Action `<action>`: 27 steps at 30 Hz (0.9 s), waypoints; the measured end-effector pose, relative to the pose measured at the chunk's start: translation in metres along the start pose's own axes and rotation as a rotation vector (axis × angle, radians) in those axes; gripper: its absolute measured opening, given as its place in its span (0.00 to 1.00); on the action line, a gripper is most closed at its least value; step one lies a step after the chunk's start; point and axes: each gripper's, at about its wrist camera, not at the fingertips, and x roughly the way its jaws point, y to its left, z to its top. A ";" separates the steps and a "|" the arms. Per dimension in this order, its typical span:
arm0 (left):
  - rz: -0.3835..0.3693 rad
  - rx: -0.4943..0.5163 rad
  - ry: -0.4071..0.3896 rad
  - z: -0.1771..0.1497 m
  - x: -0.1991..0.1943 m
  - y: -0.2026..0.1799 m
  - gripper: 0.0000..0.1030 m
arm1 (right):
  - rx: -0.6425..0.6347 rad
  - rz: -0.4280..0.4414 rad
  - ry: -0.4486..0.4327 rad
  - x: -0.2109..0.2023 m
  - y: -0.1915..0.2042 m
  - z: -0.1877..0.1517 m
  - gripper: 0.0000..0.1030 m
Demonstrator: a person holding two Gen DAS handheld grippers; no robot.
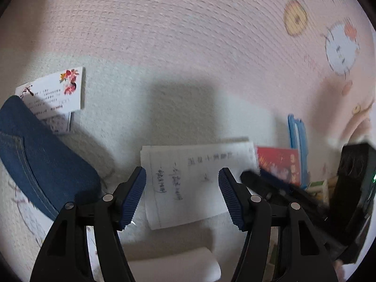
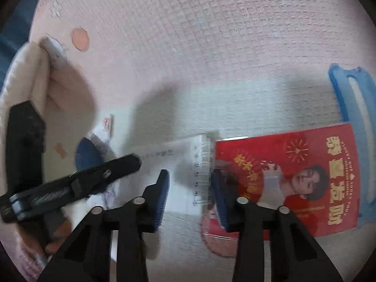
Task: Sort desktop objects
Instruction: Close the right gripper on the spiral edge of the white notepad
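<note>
Blue denim pouch (image 1: 44,162) and cards (image 1: 52,94) lie far left on desk (image 1: 188,47). Left claw (image 1: 182,197) spread wide, empty, straddling spiral notepad (image 1: 197,181) mid-desk, likely lining up a grab. Right claw (image 2: 190,197) also released over notepad's coil edge; red card (image 2: 305,178) right, probably next.
</note>
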 end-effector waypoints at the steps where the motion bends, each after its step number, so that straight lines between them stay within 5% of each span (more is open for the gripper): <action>1: -0.001 0.005 0.003 -0.003 0.000 -0.004 0.65 | 0.004 0.003 0.005 -0.001 -0.002 0.001 0.27; 9: -0.265 -0.143 0.065 -0.014 0.021 -0.021 0.65 | 0.075 0.024 -0.039 -0.056 -0.034 0.000 0.23; 12: -0.310 -0.133 0.086 -0.012 0.032 -0.041 0.65 | 0.071 -0.017 -0.053 -0.077 -0.043 -0.005 0.22; 21: -0.279 0.073 0.121 -0.017 0.050 -0.115 0.65 | 0.132 -0.205 -0.020 -0.092 -0.083 -0.021 0.23; 27: -0.251 -0.073 0.086 -0.030 0.041 -0.088 0.65 | 0.195 -0.195 -0.005 -0.097 -0.101 -0.023 0.23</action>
